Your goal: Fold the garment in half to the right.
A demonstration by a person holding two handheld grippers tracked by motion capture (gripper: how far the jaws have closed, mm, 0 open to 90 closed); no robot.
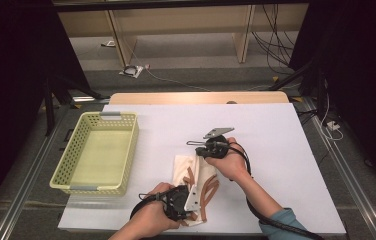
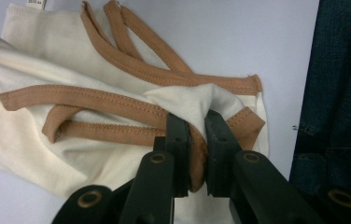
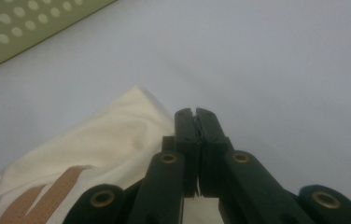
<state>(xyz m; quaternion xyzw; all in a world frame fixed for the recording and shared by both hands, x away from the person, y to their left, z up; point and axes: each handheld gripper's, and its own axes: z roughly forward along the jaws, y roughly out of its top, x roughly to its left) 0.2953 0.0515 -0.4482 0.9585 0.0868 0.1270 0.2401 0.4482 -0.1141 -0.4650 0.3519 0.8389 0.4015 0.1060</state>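
Our left gripper (image 2: 197, 140) has its jaws clamped on the cream garment (image 2: 71, 135), pinching a fold of cloth and brown trim (image 2: 117, 100) at one corner. From above we see this gripper (image 1: 183, 200) at the near edge of the table, pointing up the table at the near end of the garment (image 1: 188, 167). Our right gripper (image 3: 196, 122) has its jaws pressed together with a thin sliver of cloth caught between them, and the cream garment (image 3: 103, 144) lies just to the left of the tips. In the high view it (image 1: 203, 149) rests at the far end of the garment, its grey plate tilted upward.

We see the yellow-green basket (image 1: 126, 150) standing to the left of the garment, near it but not touching, and nothing lies inside. A corner of the basket (image 3: 19, 28) shows in the right gripper view too.

Our left hand (image 1: 151, 217) comes in from the bottom edge, wrapped around its gripper. Our right hand (image 1: 233, 165) reaches in from the lower right, forearm angled towards the middle, with a blue-green sleeve (image 1: 281, 222) at the elbow. The garment lies stretched between both grippers on the white table (image 1: 276, 150).
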